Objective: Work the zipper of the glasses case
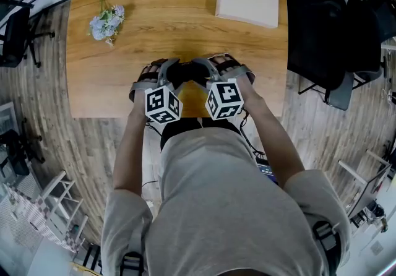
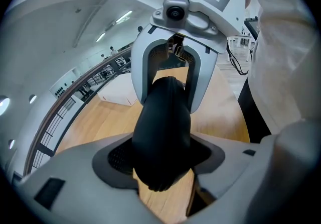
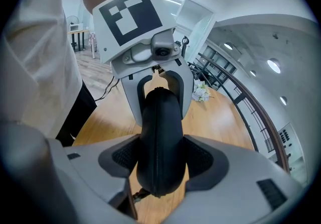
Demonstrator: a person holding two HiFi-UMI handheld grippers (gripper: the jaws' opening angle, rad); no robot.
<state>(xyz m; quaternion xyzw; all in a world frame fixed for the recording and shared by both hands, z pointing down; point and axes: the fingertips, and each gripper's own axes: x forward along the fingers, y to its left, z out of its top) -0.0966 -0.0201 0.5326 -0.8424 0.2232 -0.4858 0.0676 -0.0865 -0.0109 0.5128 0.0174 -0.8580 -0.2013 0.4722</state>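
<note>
One black glasses case (image 1: 185, 73), zipper (image 3: 152, 142) shut, contents hidden, above the bench (image 1: 154, 21); left claw (image 2: 163, 157) and right claw (image 3: 160, 160) clamp its ends.

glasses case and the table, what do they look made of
Glasses case: matte black, probably a semi-hard shell covered in fabric or faux leather. It keeps a rounded form, and a zipper runs along its length. Table: wood or wood-look laminate, with warm grain lines and a low sheen.
</note>
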